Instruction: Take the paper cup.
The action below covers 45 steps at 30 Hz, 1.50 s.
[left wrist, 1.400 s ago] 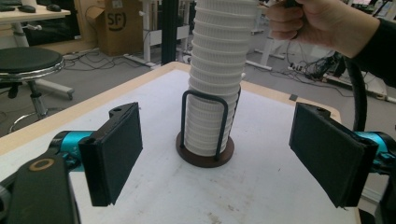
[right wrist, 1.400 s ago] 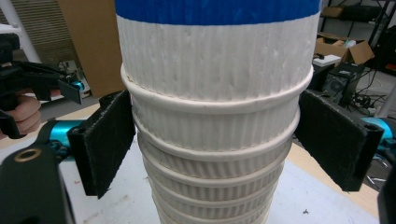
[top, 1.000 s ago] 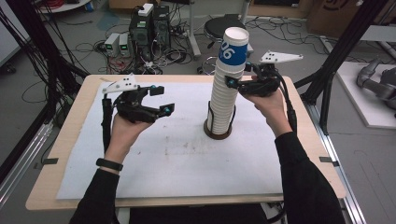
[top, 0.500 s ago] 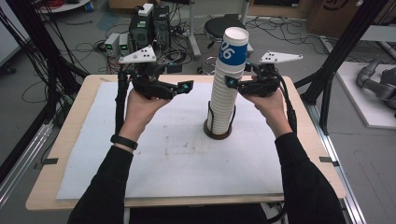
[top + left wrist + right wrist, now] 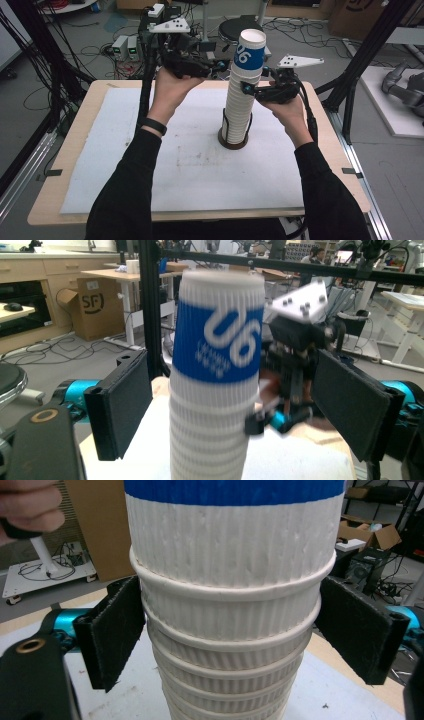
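Cups (image 5: 239,100), white ribbed paper ones, stand nested in a tall stack on a dark round base (image 5: 233,142) near the middle of the white sheet (image 5: 125,150) that covers the table (image 5: 75,135). We note the top cup (image 5: 250,50) carries a blue band with white numerals.

Our right gripper (image 5: 255,90) sits against the stack just below that blue band. In the right gripper view its jaws bracket the stack (image 5: 230,610), both pads pressed against the ribbed wall: clamped on it.

Our left gripper (image 5: 222,64) is held high at the top cup's level, just beside it. In the left gripper view the top cup (image 5: 220,340) stands between the jaws with a gap on each side: released, touching nothing. The right gripper (image 5: 300,365) shows behind the cup there.
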{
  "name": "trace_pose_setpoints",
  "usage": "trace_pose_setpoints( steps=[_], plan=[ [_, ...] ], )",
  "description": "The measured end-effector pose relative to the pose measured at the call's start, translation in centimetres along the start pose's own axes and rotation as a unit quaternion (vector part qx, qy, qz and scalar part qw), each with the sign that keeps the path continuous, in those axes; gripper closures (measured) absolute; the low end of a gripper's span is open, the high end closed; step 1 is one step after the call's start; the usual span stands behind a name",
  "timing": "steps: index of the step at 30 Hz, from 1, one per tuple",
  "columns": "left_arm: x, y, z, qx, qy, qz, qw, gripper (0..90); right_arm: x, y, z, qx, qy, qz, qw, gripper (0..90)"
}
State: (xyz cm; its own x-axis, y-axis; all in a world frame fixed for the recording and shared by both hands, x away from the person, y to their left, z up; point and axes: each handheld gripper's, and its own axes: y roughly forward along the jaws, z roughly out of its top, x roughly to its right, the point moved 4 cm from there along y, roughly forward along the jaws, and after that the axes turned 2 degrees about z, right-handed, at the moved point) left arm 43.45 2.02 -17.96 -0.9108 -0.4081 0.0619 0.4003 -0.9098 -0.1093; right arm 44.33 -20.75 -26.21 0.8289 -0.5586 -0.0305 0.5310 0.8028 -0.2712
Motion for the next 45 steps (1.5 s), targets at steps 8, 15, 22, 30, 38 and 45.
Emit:
trace_pose_setpoints(
  steps=[8,15,22,30,38,45],
  plan=[
    [0.1,2.8,1.9,-0.001,0.000,-0.012,0.9999,17.1,0.0,0.0,0.0,-0.001,-0.001,0.000,1.0000,13.8],
    [-0.1,4.5,3.0,-0.008,0.007,-0.003,0.9999,17.0,0.0,0.0,0.0,-0.002,-0.003,0.000,1.0000,13.8],
    [-0.5,6.0,3.1,-0.017,-0.002,-0.007,0.9998,17.0,0.0,-0.1,0.0,-0.002,-0.005,0.000,1.0000,13.8],
    [-0.8,6.5,2.8,-0.016,-0.016,-0.027,0.9994,22.2,0.0,-0.1,0.0,-0.003,-0.006,0.000,1.0000,13.8],
    [-0.8,6.6,2.9,-0.017,-0.012,-0.035,0.9992,29.0,0.0,-0.1,0.0,-0.004,-0.005,-0.001,1.0000,13.9],
    [-0.6,6.4,3.2,-0.026,0.012,-0.026,0.9992,30.1,0.0,-0.1,0.0,-0.004,-0.006,-0.002,1.0000,13.9]
  ],
)
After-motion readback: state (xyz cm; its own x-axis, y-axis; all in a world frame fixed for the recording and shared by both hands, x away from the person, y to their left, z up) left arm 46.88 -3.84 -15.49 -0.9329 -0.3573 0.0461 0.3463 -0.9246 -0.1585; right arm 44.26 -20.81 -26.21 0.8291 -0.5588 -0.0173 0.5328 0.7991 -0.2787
